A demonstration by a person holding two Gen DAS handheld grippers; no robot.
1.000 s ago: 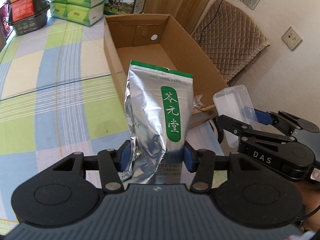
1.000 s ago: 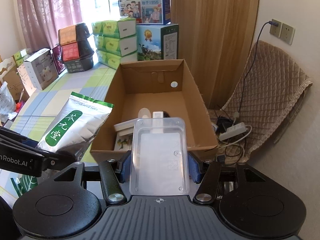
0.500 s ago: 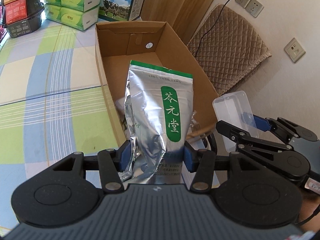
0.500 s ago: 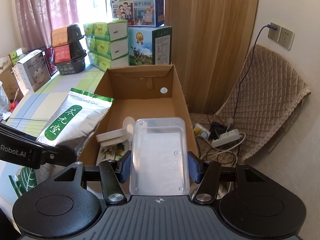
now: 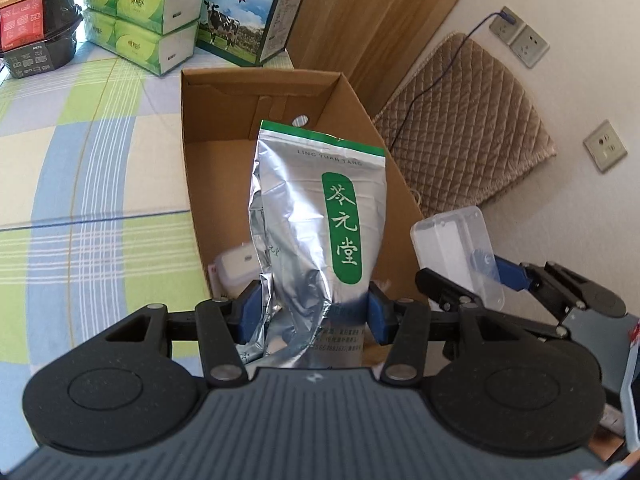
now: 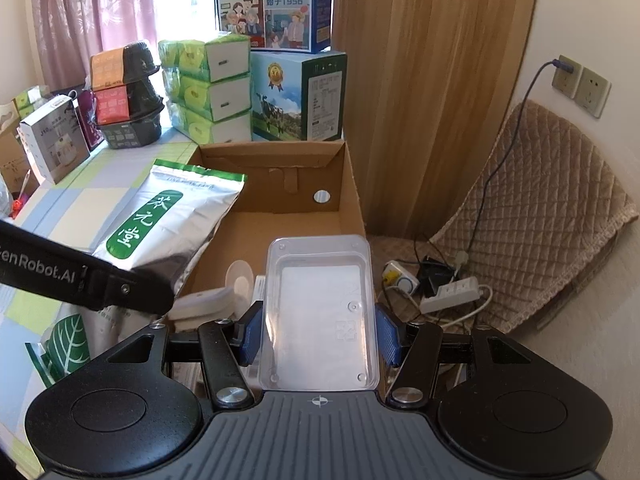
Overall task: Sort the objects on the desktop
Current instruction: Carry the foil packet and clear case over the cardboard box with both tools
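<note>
Silver foil pouch: green top band and green label with white characters; I see it upright above the near end of the cardboard box.
Left gripper: my left unit is clamped on the pouch's lower part, blue pads pressing both sides, foil creased between them.
Clear plastic container: empty, rectangular; I see it held flat over the box's near right corner.
Right gripper: my right unit is closed on the container's two long sides.
Cardboard box: open-topped, standing on the checked tablecloth at its right edge.
Box contents: white items lie at the near end; I cannot tell what they are.
Background: green tissue packs and milk cartons stand stacked behind the box.
</note>
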